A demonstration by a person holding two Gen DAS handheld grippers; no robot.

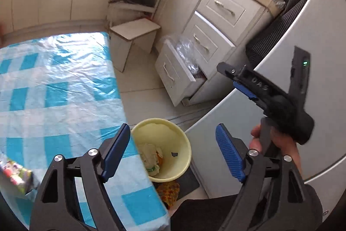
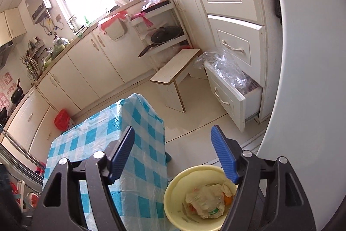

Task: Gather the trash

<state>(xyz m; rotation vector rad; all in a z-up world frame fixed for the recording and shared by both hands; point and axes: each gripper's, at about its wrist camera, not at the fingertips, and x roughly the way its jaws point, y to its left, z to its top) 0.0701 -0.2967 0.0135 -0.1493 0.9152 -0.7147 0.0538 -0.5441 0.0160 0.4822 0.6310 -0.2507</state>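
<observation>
— Cream kitchen floor tiles run under everything, and nearest us sits the yellow bin [image 2: 173,196], round and smooth-walled, on the floor hard against the corner of the table [image 1: 64,83]. Crumpled pale trash [image 2: 207,198], with a bit of orange showing, already lies at its bottom.

— Both tools are released, we'd say: the left gripper [image 1: 173,153] has its ribbed blue pads spread with nothing between them, and the right gripper [image 2: 173,155] likewise hangs empty over the bin.

— What worries us is the checked plastic cover on that table. It looks thin, glossy and wrinkled, so a jaw dragged across it could snag and pull it.

— And the colourful packet [image 1: 15,176] at the table's near-left edge? If that is the next piece, its crinkly foil may slip from the pads, or get nudged off the edge.

— Further off, the low white stool [image 2: 175,70] and the open bottom drawer [image 2: 227,99], stuffed with clear plastic bags, narrow the floor. A careless swing could clip either.
</observation>
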